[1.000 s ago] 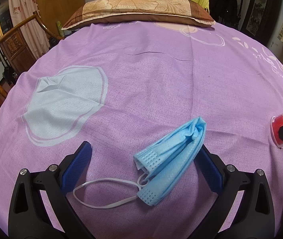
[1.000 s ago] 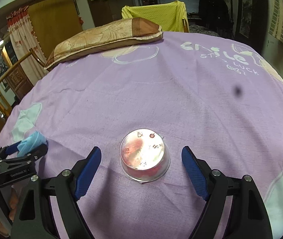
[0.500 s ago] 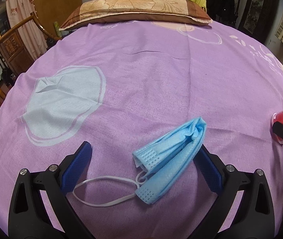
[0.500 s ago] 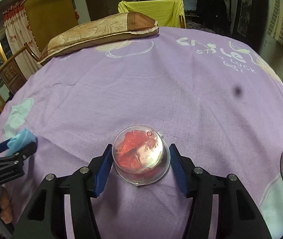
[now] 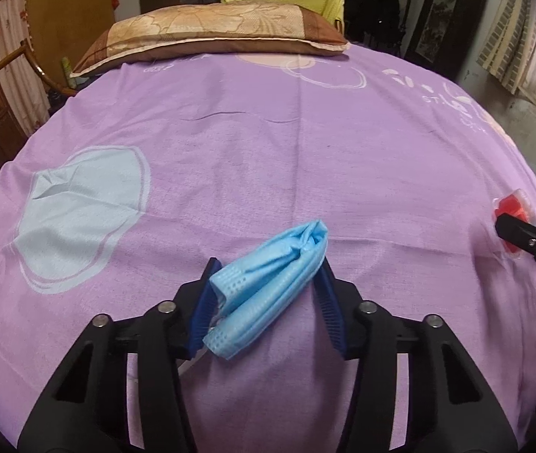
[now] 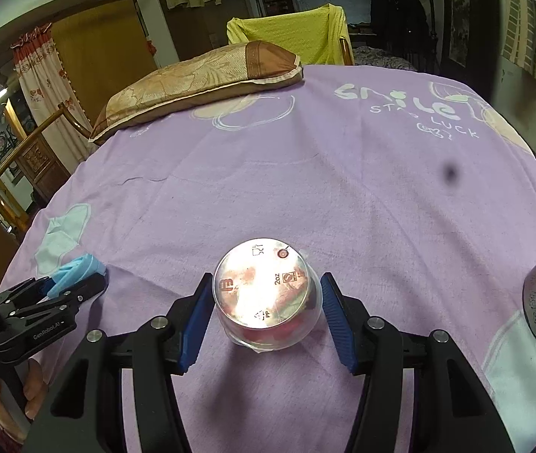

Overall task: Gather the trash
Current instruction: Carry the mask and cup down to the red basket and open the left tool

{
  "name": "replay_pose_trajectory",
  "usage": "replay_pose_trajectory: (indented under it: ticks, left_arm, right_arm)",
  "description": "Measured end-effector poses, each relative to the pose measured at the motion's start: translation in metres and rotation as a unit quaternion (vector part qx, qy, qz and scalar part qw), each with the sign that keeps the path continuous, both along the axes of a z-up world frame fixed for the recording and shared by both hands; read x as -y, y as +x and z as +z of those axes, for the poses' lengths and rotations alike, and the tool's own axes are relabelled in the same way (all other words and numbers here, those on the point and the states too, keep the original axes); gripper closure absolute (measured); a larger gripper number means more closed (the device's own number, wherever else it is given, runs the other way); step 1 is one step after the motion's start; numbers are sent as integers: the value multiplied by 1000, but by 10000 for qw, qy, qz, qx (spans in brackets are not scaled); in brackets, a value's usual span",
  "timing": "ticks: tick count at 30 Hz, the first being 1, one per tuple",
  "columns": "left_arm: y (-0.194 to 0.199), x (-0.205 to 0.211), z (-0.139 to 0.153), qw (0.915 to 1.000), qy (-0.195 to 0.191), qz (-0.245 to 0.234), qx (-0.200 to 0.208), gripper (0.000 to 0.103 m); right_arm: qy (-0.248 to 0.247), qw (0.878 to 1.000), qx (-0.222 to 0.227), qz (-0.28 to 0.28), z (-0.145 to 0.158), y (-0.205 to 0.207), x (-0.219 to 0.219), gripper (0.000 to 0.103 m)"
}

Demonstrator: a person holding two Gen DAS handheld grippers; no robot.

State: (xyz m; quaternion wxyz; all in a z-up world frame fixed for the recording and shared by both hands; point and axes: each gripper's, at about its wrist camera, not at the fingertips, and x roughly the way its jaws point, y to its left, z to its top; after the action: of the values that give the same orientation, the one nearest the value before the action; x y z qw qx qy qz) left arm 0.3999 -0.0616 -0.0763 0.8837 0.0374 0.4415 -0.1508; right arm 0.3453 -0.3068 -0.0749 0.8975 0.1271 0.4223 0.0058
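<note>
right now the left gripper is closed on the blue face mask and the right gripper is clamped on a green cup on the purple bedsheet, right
Not quite: the cup is not green. The right wrist view shows a clear plastic cup, upside down, with red contents, between the right gripper's pads. The rest holds: the left gripper has just been closing on the blue face mask, which sits between its pads, on the purple bedsheet.

A bed covered with a purple printed sheet (image 5: 305,158) carries everything. At its far end lies a brown and gold pillow (image 5: 211,34). Near the front, left of centre, a crumpled blue face mask (image 5: 271,283) rests on the sheet. To the right, a small clear plastic cup (image 6: 268,294) with red contents sits upside down on the sheet.
</note>
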Motion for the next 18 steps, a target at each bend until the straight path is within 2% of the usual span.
replay_pose_trajectory:
  ticks: [4, 9, 18]
  left_arm:
    - [-7, -3, 9, 9995, -274, -107, 118, 56]
    - [-21, -13, 20, 9985, -414, -92, 345, 56]
    - [-72, -51, 46, 9959, -788, -34, 441, 57]
  right_arm:
    - [66, 10000, 51, -17, 4, -3, 1, 46]
    - [185, 9996, 201, 71, 14, -13, -1, 46]
    - [576, 9960, 545, 421, 38, -52, -17, 46]
